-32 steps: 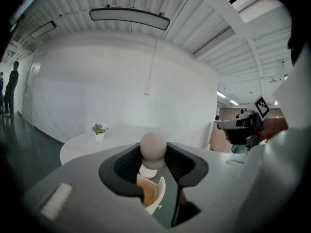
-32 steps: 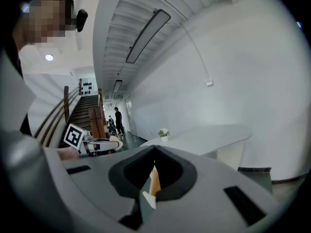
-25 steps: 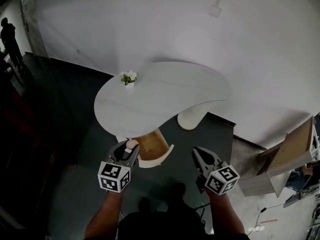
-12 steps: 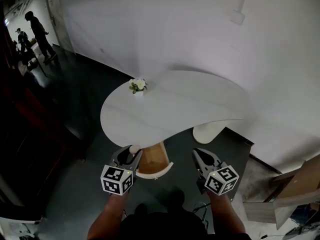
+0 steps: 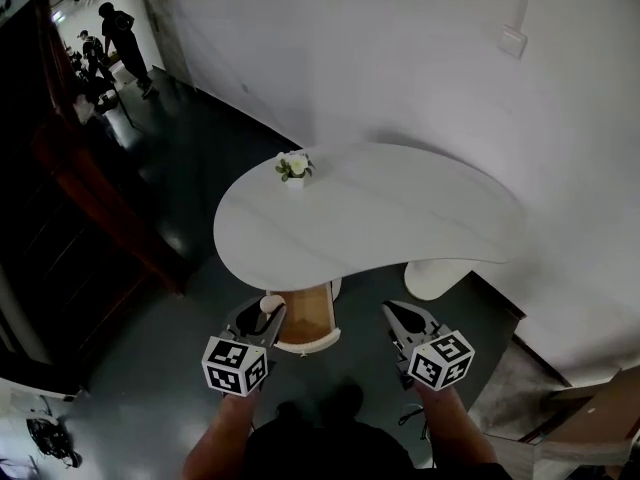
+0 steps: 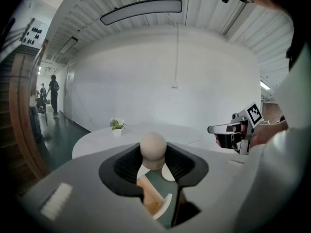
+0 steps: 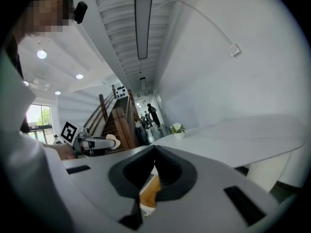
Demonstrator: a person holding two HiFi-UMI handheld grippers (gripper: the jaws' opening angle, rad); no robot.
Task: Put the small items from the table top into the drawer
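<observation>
My left gripper (image 5: 262, 314) is shut on a small beige ball (image 5: 271, 302). In the left gripper view the ball (image 6: 153, 147) sits pinched between the dark pads. It hangs just left of the open drawer (image 5: 310, 342), whose wooden inside shows under the near edge of the white table (image 5: 380, 218). To the right of the drawer my right gripper (image 5: 392, 312) is shut with nothing in it. Its tips (image 7: 154, 150) meet in the right gripper view. A small potted flower (image 5: 294, 167) stands at the table's far left.
The table's white pedestal (image 5: 434, 279) stands behind the drawer to the right. A dark wooden staircase (image 5: 95, 193) runs along the left. People (image 5: 118, 36) stand far off in the corridor. A white wall (image 5: 400, 58) backs the table.
The head view has swung, so table and drawer sit further right and lower in frame. Both grippers hold their places by the drawer. The ball stays in the left gripper.
</observation>
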